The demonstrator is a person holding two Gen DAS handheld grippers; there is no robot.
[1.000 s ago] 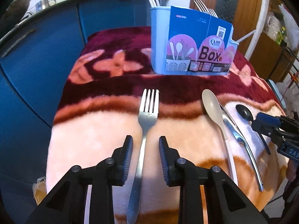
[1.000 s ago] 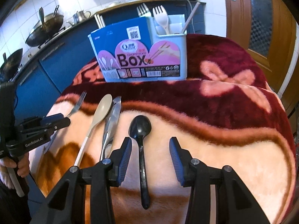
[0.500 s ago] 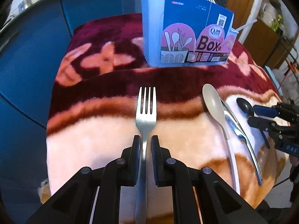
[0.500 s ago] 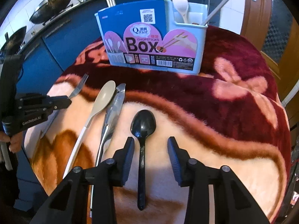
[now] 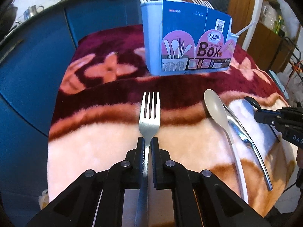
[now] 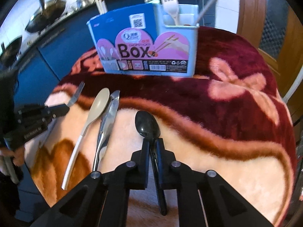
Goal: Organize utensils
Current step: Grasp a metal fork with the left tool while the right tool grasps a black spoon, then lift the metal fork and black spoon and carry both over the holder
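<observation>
While the left gripper (image 5: 147, 141) is clamping the metal fork (image 5: 149, 113) at its neck, the right gripper (image 6: 152, 144) is closing on the black spoon (image 6: 147, 125). Thin handles may be twisting loose on lifting. Ahead, the holder box (image 5: 186, 43) is standing across open blanket (image 5: 98, 132), with clear room.

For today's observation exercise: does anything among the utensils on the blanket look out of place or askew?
Only slightly: the beige spoon and metal tongs lie touching, crowded together at a slant. Nothing looks spilled or damaged.
</observation>
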